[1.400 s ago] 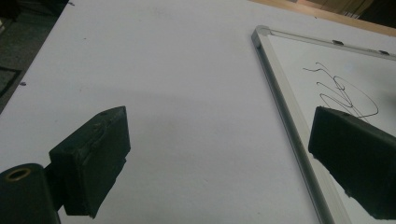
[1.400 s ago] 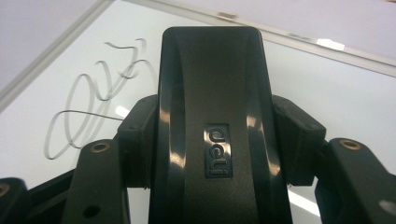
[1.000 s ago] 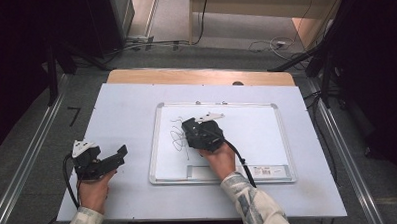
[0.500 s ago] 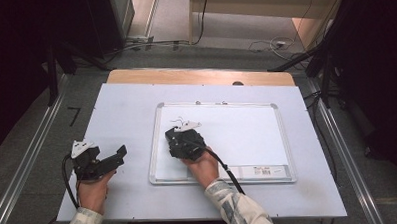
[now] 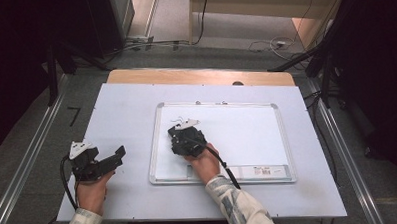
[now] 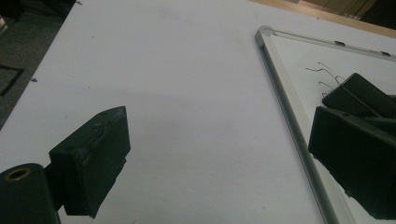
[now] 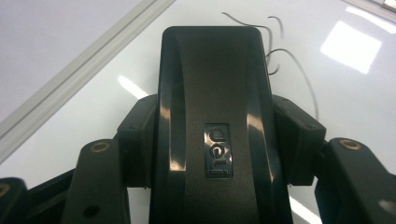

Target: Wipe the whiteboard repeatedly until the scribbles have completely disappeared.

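A white whiteboard (image 5: 247, 135) with a silver frame lies on the table's right half. My right gripper (image 5: 184, 134) rests on its left part, shut on a black eraser (image 7: 215, 116) marked "deli" that lies flat on the board. Thin pen marks (image 7: 285, 56) remain just beyond the eraser's tip, seen as pen marks (image 5: 179, 122) from above. My left gripper (image 5: 113, 160) rests on the pale table left of the board, jaws wide apart and nothing between them; the left gripper (image 6: 219, 163) looks toward the board's left rim (image 6: 285, 93).
A barcode label (image 5: 263, 171) sits on the board's near rim. A wooden strip (image 5: 200, 76) runs along the table's far edge. Metal rails (image 5: 33, 158) flank the table. A cable (image 5: 226, 168) trails from the right gripper over the board.
The right gripper slid left across the board with the eraser. The dark scribble that lay there is mostly wiped away. The left gripper has stayed put.
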Motion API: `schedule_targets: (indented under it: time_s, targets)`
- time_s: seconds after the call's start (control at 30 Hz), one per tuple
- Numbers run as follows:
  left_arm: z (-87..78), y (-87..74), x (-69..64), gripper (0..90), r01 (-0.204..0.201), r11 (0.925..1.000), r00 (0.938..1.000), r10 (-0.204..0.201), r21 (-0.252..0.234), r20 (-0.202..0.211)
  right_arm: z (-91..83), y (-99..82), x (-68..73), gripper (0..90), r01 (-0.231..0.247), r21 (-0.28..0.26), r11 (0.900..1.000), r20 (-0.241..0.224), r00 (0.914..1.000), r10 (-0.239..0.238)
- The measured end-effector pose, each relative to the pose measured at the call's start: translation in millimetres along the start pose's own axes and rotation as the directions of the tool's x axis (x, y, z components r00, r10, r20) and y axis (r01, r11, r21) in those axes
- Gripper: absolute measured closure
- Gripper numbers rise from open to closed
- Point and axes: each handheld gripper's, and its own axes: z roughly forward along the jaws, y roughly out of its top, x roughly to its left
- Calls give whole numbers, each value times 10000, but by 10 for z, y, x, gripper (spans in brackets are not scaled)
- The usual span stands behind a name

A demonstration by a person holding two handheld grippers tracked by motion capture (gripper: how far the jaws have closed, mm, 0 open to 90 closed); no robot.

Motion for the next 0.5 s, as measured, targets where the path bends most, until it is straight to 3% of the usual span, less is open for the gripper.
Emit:
schedule_targets:
  time_s: [0.23,0.3,0.5]
  targets:
    - [-17,-4,19,61,56,10000,10000,-56,-35,-3,51,62,-184,377,-353,76,9993,139,9993,352]
    - [-16,-2,19,61,56,10000,10000,-56,-15,-8,49,58,-161,377,-295,61,9995,294,9991,293]
    - [8,6,-14,61,15,10000,10000,-15,13,68,9,28,-21,377,-151,174,9997,-11,9999,151]
